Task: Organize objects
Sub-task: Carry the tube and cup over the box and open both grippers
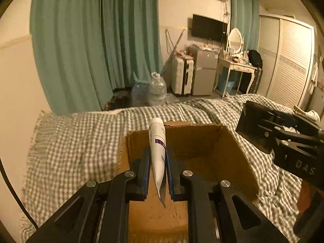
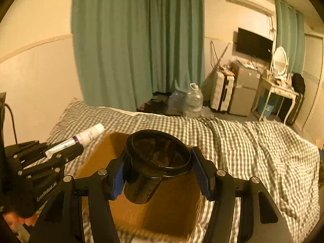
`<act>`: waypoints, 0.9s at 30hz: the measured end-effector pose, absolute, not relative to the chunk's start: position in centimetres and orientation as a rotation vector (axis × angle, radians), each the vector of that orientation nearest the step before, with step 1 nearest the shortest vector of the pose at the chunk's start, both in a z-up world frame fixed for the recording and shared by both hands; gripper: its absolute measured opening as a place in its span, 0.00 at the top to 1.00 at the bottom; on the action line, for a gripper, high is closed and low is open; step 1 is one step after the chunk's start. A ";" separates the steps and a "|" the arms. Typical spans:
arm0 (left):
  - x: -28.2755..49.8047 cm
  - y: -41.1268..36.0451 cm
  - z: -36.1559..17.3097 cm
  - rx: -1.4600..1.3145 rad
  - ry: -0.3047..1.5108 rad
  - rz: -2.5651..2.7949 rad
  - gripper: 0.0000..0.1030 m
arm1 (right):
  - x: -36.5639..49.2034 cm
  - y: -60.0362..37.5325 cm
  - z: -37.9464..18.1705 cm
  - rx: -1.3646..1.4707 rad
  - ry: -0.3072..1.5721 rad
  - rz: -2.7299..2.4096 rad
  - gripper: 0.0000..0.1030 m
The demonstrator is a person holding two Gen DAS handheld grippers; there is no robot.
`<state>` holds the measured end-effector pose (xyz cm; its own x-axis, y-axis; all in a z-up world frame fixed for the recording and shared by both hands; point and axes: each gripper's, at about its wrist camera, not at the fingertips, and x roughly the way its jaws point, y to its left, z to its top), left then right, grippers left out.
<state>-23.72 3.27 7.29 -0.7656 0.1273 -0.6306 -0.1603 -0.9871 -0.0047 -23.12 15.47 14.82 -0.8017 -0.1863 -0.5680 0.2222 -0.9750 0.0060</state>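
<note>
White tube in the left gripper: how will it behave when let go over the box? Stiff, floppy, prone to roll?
The white tube looks soft-walled: the left gripper pinches its flat crimped tail nearly closed, so probably light. Its round capped end may roll a little inside the cardboard box.

It's a bed (image 1: 81,141) covered with a rumpled green-and-white checked blanket (image 2: 243,141), fringe along its edge. An open brown cardboard box (image 1: 228,151) sits right on the blanket, near the front.

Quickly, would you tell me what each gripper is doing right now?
Left gripper: closed on the white tube.
Right gripper: closed on the black cup.
</note>
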 end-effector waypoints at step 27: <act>-27.8 3.3 0.2 -1.220 -0.099 2.717 0.27 | -30.7 17.5 5.6 1.156 0.004 -2.700 0.25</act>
<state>-27.82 3.32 0.22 -0.6540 0.1740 -0.7362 -0.1201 -0.9847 -0.1260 -30.67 17.50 5.58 -0.6726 -0.1852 -0.7165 0.1872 -0.9793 0.0775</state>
